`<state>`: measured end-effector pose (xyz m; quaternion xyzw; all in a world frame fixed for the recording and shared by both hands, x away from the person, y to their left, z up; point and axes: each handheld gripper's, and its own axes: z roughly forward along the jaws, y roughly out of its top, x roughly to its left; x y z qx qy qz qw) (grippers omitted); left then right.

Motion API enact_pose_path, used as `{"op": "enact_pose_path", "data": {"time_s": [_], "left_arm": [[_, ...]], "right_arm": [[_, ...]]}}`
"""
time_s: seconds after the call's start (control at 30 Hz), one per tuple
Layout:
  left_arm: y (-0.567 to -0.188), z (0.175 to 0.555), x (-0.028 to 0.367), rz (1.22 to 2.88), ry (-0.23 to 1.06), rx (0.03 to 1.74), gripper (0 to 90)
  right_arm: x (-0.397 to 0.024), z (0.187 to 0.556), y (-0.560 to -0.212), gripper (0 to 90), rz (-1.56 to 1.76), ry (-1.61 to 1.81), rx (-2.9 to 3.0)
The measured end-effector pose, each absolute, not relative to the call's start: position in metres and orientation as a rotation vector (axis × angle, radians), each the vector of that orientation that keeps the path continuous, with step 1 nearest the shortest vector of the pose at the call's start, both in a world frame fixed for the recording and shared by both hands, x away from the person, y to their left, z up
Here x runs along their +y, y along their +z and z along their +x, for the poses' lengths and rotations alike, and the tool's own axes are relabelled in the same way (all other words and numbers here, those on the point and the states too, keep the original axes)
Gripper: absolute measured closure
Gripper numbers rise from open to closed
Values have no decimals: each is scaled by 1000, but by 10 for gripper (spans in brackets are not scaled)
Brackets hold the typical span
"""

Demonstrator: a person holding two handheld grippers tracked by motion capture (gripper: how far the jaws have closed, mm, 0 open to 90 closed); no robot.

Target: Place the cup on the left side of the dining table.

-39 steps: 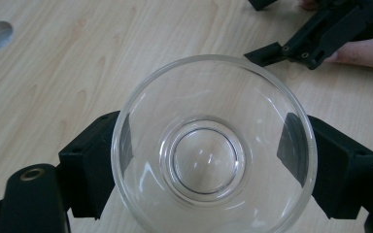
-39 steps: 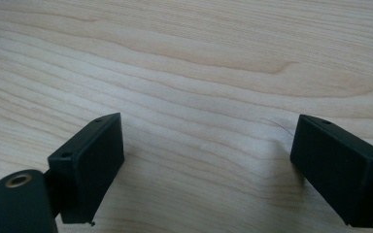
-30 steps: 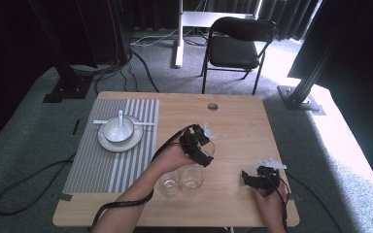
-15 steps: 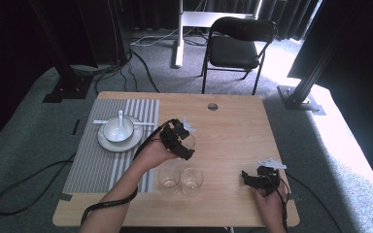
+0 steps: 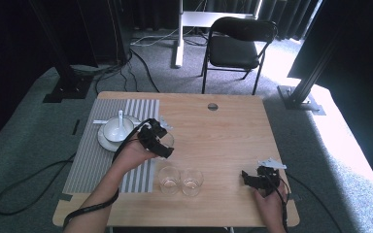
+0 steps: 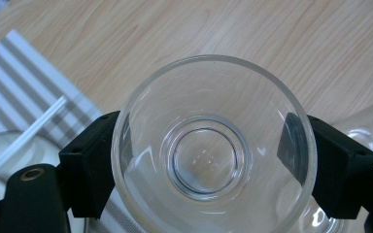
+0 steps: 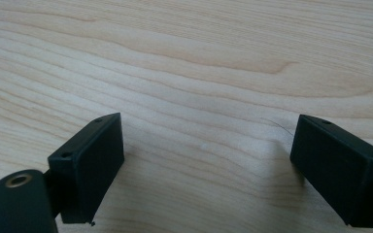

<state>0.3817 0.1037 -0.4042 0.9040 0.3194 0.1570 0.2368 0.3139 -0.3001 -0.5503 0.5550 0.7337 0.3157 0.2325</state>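
Leftward across the surface (image 5: 223, 126) is how the left gripper (image 5: 161, 141) has travelled since the earlier frames, from above the two glasses (image 5: 180, 180) at the front edge to the right border of the striped mat (image 5: 90, 155), while the right gripper (image 5: 257, 178) has kept to its spot near the front right corner. The left jaws clamp an empty clear glass (image 6: 213, 145) by its outer wall, one pad on each side, and it hangs above the mat edge, just beside the plate (image 5: 106, 142) with its bowl (image 5: 117, 129) and spoon (image 5: 121, 118). The right gripper (image 7: 206, 170) has its jaws spread wide over bare wood, holding nothing.

The main risk is slip: smooth glass pinched by two flat pads at the widest part can tilt or slide out if the hand swings quickly. Another is a collision, since the glass passes close to the bowl and could knock the spoon. Set down half on the mat's edge, it may rock or tip.
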Motion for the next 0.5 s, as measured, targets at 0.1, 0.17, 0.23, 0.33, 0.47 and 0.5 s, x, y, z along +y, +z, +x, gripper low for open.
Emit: {"op": "enact_pose_path", "data": {"time_s": [0.1,0.17,0.23,0.33,0.47,0.5], "left_arm": [[-405,381,116,2473,428,902,181],[-407,381,125,2469,439,926,181],[-408,380,135,2455,433,942,181],[-411,377,147,2465,448,975,182],[-414,374,161,2465,450,1008,181],[-415,373,165,2456,456,1018,181]], "right_arm": [[-300,314,-550,116,1526,868,2016],[-300,314,-550,116,1526,868,2015],[-300,314,-550,116,1526,868,2015],[-300,314,-550,116,1526,867,2016],[-300,314,-550,116,1523,867,2016],[-300,314,-550,116,1523,867,2016]]}}
